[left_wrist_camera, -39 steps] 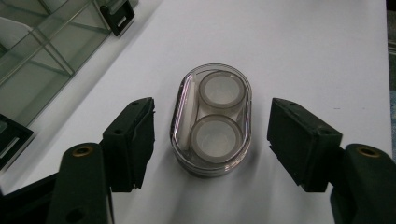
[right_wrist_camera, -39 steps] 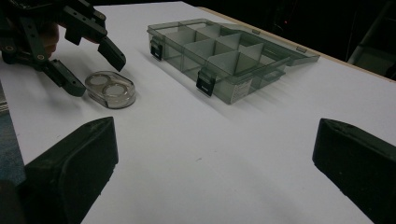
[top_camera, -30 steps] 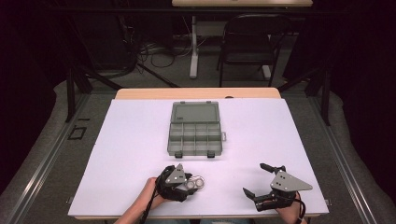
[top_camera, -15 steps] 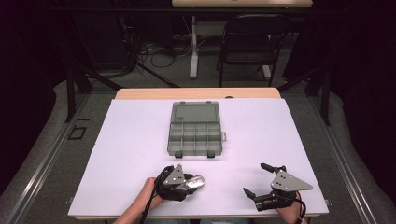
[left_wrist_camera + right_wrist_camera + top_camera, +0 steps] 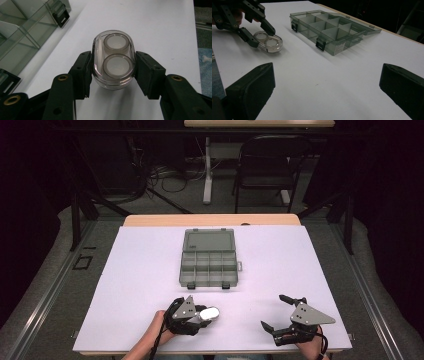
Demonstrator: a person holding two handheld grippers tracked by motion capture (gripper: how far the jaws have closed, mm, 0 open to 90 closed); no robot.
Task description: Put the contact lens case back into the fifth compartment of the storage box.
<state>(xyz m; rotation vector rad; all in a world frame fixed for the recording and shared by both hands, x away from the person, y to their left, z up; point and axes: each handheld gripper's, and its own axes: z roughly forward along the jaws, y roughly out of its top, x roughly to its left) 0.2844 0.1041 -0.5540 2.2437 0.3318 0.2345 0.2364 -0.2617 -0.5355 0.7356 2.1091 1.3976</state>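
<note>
High view gives us the white table (image 5: 140,285) with our left gripper (image 5: 202,314) near its front edge, jaws closed on a small clear oval case (image 5: 210,313); left gripper view shows both pads pressing the case's (image 5: 113,60) sides, two round white discs stacked inside it, the case lying on the table; the open grey compartment box (image 5: 207,262) sits beyond it, near the table's middle, well apart from the case; our right gripper (image 5: 280,312) rests at the front right, jaws spread wide with nothing between them; right gripper view shows bare table between its pads (image 5: 252,87).
</note>
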